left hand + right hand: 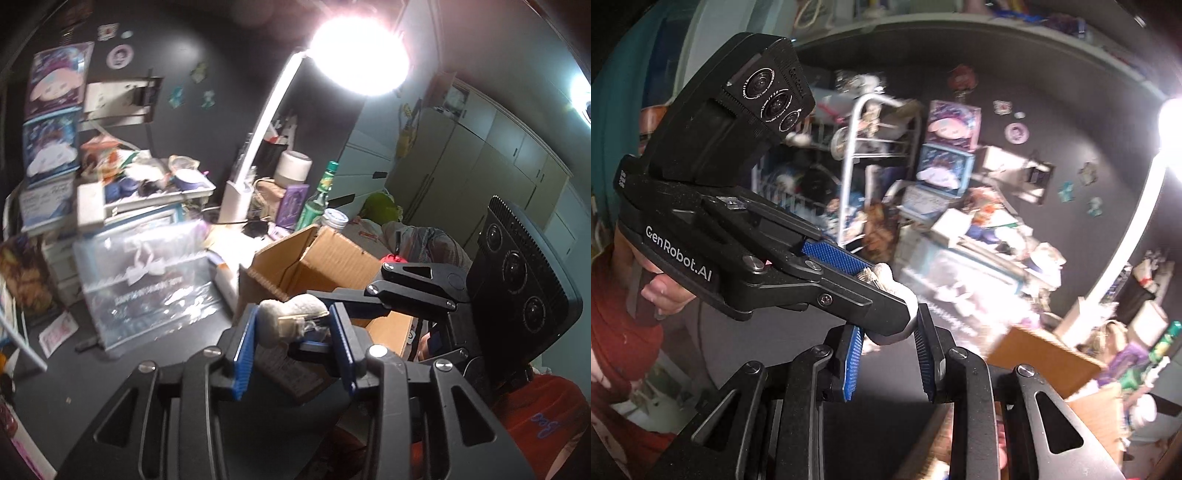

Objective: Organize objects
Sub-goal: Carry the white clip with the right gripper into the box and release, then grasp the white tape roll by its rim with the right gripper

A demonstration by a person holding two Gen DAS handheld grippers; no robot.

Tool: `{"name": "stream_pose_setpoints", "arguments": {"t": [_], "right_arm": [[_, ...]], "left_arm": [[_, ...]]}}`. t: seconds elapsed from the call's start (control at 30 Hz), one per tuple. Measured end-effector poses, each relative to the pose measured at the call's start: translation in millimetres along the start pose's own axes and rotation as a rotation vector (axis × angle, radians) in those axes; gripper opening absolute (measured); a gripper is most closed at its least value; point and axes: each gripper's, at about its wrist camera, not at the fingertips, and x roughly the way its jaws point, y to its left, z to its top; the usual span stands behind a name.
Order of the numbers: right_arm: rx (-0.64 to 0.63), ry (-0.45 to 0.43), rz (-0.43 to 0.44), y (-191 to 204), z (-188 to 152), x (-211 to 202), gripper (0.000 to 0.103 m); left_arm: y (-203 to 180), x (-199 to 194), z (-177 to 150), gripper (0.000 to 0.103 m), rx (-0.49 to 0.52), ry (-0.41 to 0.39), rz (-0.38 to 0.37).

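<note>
Both claws (291,328) (888,338) apparently grip one pale plush (286,317).

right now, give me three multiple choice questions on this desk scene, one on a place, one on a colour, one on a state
1. Where is the cardboard box?
A. just beyond the left gripper
B. hanging on the wall
C. on the floor

2. What colour is the bottle behind the box?
A. red
B. green
C. black

3. The cream fuzzy item is:
A. lying in the box
B. gripped from two sides
C. lying loose on the desk

Answers:
1. A, it stands open past the fingertips.
2. B, both body and cap are green.
3. B, the left gripper and the right gripper both clamp it.
</note>
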Motion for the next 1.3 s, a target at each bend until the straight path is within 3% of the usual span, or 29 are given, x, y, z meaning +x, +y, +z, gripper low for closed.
{"name": "stream_pose_setpoints", "arguments": {"t": [0.27,0.47,0.5,0.53,0.57,0.63,0.8,1.1,1.3], "right_arm": [[0.075,0.067,-0.052,-61.4,-11.3,-19.2,0.022],[0.170,0.135,-0.027,-98.1,-28.7,-16.5,0.022],[0.179,0.141,-0.021,-100.7,-30.5,-15.6,0.023],[0.189,0.150,-0.014,-103.5,-33.1,-14.4,0.025],[0.196,0.153,-0.013,-104.5,-35.3,-14.5,0.025],[0.207,0.155,-0.011,-106.1,-38.2,-12.9,0.031],[0.217,0.165,-0.028,-109.2,-41.2,-10.4,0.038],[0.226,0.149,-0.034,-103.9,-31.9,-15.0,0.038],[0.189,0.108,0.047,-68.9,-9.8,-8.2,0.038]], "left_arm": [[-25.9,56.7,37.2,0.035,0.037,0.078,-0.037],[-36.1,87.8,45.6,0.036,0.056,0.144,-0.017],[-37.1,89.3,45.6,0.038,0.062,0.144,-0.017],[-38.1,89.5,45.3,0.048,0.072,0.140,-0.023],[-39.2,87.8,45.0,0.064,0.082,0.126,-0.024],[-40.8,83.0,46.0,0.079,0.096,0.097,-0.008],[-39.8,65.4,50.6,0.083,0.099,0.056,0.064],[-25.8,13.8,40.1,0.085,0.078,-0.031,0.200],[-0.3,-32.8,18.4,0.088,0.031,-0.096,0.325]]}}
